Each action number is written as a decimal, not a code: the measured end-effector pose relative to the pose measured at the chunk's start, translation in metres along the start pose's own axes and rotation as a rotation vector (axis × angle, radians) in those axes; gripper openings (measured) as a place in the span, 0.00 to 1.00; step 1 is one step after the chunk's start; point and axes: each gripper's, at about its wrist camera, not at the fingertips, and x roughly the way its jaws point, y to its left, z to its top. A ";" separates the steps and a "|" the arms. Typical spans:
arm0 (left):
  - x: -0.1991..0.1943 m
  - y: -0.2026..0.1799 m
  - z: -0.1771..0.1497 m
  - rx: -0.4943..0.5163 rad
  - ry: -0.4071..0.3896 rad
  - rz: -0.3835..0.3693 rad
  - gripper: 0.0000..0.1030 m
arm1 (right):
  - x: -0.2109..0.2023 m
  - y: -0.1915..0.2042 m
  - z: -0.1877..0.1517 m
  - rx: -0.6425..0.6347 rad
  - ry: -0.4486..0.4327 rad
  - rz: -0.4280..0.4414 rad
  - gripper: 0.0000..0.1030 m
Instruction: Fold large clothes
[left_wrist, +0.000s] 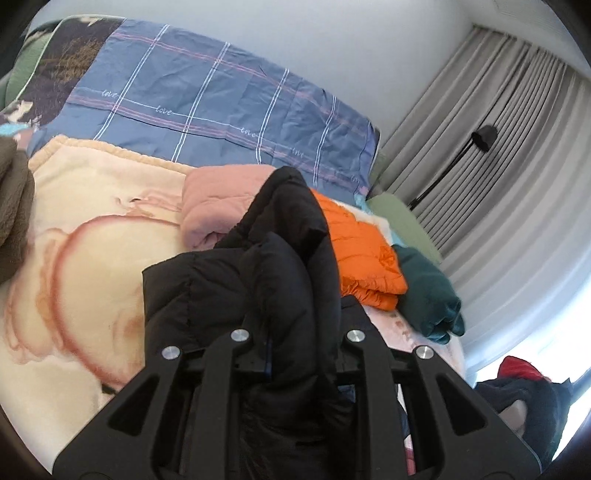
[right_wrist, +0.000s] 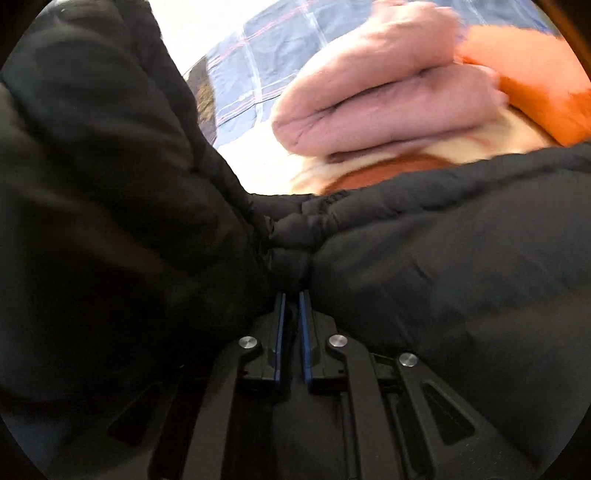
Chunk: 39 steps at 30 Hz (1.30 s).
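- The left gripper (left_wrist: 295, 317) was clenched on a bunch of the black puffer jacket (left_wrist: 258, 266); its fingertips were buried under the fabric, which rose in a peaked fold ahead of the jaws and spilled back over the linkage.
- The right gripper (right_wrist: 291, 280) was clamped on the same black puffer jacket (right_wrist: 443, 258), its blue-edged pads (right_wrist: 303, 332) drawn close together with a gathered, elasticated seam pinched at their tips.
- In the right wrist view the jacket filled most of the frame, one mass rearing up on the left and another spreading flat to the right.
- The jacket lay on the bed, over a cream blanket (left_wrist: 74, 258) printed with reddish outlines.
- Just beyond the jacket sat a folded pink garment (left_wrist: 218, 206), and touching it on the right a folded orange quilted jacket (left_wrist: 365, 254).
- Beside the orange jacket, near the bed's edge, was a dark teal garment (left_wrist: 432, 291).
- A brown fleecy item (left_wrist: 14, 206) showed at the left edge of the left wrist view.
- Behind the blanket a blue checked sheet (left_wrist: 221, 96) covered the head of the bed.
- Grey curtains (left_wrist: 517, 155) hung at the right, with a black lamp (left_wrist: 484, 136) on a thin arm in front of them.
- A heap of red and dark clothing (left_wrist: 524, 384) lay beyond the bed at lower right.
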 end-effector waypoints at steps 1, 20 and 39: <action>0.002 -0.007 0.001 0.018 0.001 0.017 0.18 | -0.015 -0.003 0.000 -0.001 -0.017 0.017 0.11; 0.050 -0.040 -0.011 0.067 0.074 0.121 0.19 | -0.054 -0.010 -0.070 0.025 0.101 0.233 0.09; 0.169 -0.127 -0.052 0.148 0.263 0.164 0.24 | -0.178 -0.082 -0.131 0.098 -0.225 -0.137 0.19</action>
